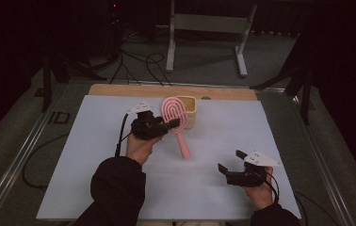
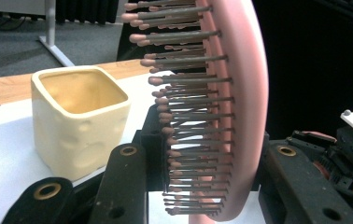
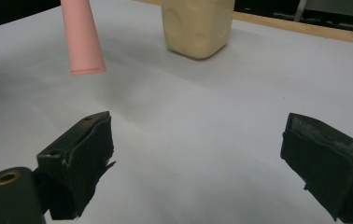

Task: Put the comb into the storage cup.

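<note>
Two grippers work over the white table (image 1: pixel 96 179). Left gripper (image 1: pixel 166 126) pinches the pink brush (image 1: pixel 175 115) across its head, jaws pressed on both sides of it; in the left gripper view the bristles (image 2: pixel 188 116) point toward its left jaw and the pink back faces its right jaw. Brush handle (image 1: pixel 184 145) slants down and away from this gripper, its tip clear of the table in the right gripper view. Just beyond the brush head stands the yellow cup (image 2: pixel 79 119), open side up. Right gripper (image 1: pixel 230 162) is well apart from the brush, jaws spread with nothing between them, bare table ahead.
</note>
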